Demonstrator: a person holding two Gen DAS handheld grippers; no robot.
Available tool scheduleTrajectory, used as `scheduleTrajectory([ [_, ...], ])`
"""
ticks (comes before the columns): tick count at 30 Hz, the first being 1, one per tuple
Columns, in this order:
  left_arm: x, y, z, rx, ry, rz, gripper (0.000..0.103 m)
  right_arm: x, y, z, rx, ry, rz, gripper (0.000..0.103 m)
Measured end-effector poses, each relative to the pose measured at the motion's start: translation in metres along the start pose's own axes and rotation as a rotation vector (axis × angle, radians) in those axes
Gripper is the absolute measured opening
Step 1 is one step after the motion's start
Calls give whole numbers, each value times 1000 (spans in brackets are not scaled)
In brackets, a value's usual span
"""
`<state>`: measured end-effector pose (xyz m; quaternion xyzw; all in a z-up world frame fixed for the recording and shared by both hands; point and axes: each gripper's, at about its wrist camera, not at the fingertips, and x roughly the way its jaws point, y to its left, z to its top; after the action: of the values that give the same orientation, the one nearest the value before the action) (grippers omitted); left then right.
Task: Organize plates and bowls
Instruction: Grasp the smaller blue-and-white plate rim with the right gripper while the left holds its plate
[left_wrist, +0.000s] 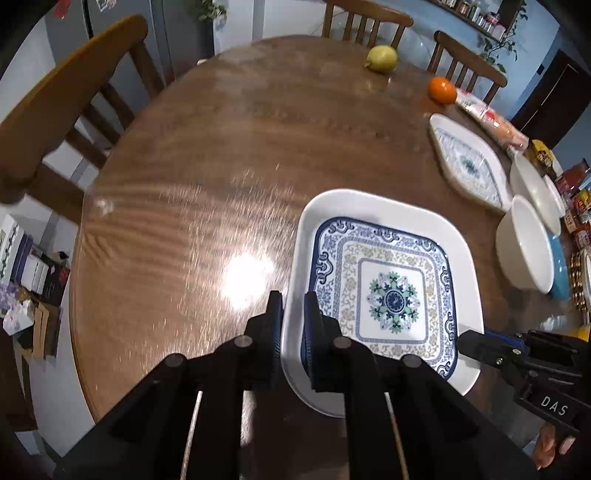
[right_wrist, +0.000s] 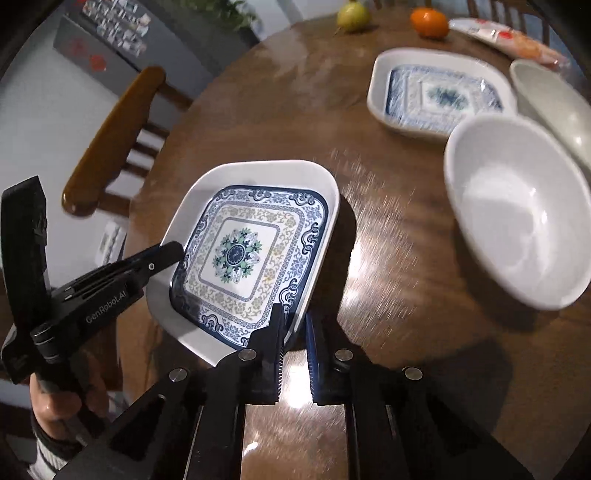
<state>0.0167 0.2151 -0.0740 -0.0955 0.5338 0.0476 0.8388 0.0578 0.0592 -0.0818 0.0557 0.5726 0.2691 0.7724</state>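
1. Square patterned plate (left_wrist: 384, 280), white rim with blue-green floral centre, sits at the near part of the round wooden table (left_wrist: 221, 155); in the right wrist view it looks tilted, its near-right edge casting a dark shadow on the wood.
2. Left gripper (left_wrist: 293, 306) is clamped on the plate's left rim: one finger outside, one inside, rim pinched between them.
3. Right gripper (right_wrist: 295, 325) is closed narrow on the plate's opposite rim, near a corner; one finger lies over the patterned border, the other outside the edge.
4. Each gripper shows in the other's camera, both held by a person's hand (right_wrist: 55, 402) with a striped cuff below it.
5. Second patterned plate (right_wrist: 439, 92), same design, lies farther back on the table, well apart from the held one.
6. White bowl (right_wrist: 517, 206) stands just in front of that second plate; another white bowl (right_wrist: 554, 99) is beside it at the right edge.
7. Blue bowl (left_wrist: 559, 266) peeks out behind the white ones in the left wrist view.
8. Far side: a yellow-green fruit (left_wrist: 382, 58), an orange (left_wrist: 441, 89), and a plastic-wrapped packet (left_wrist: 491, 122).
9. Wooden chairs (left_wrist: 66, 110) ring the table.
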Motion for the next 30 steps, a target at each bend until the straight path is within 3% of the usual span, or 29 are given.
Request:
scheduleTrajectory([
  [2,6,6,-5,-35,13,2,13,4,-1,-4,-12,2,-21,13],
  [4,5,11,-5,-77,11,-8,14,4,-2,-4,-28,-7,-63,23],
  [6,-1,15,-3,-101,-11,5,24,-7,-3,-6,-49,-36,-75,33],
  [9,-20,10,9,-119,-74,5,45,-33,-12,-8,-61,-105,-75,37],
  [11,-29,-4,27,-116,-120,-20,77,-50,-23,-11,-42,-150,-60,38],
  [14,-32,-37,53,-74,-169,-55,89,-73,-37,-11,-6,-208,-51,40],
  [16,-21,-67,75,-23,-158,-98,93,-87,-47,-11,24,-244,-48,42],
  [21,30,-128,118,75,-81,-118,89,-106,-61,-12,70,-296,-70,43],
  [24,64,-142,135,104,-5,-108,58,-113,-69,-13,99,-308,-83,43],
  [26,77,-141,140,88,50,-133,30,-116,-78,-15,111,-313,-94,43],
  [30,87,-144,143,85,75,-168,15,-120,-86,-15,124,-321,-119,43],
])
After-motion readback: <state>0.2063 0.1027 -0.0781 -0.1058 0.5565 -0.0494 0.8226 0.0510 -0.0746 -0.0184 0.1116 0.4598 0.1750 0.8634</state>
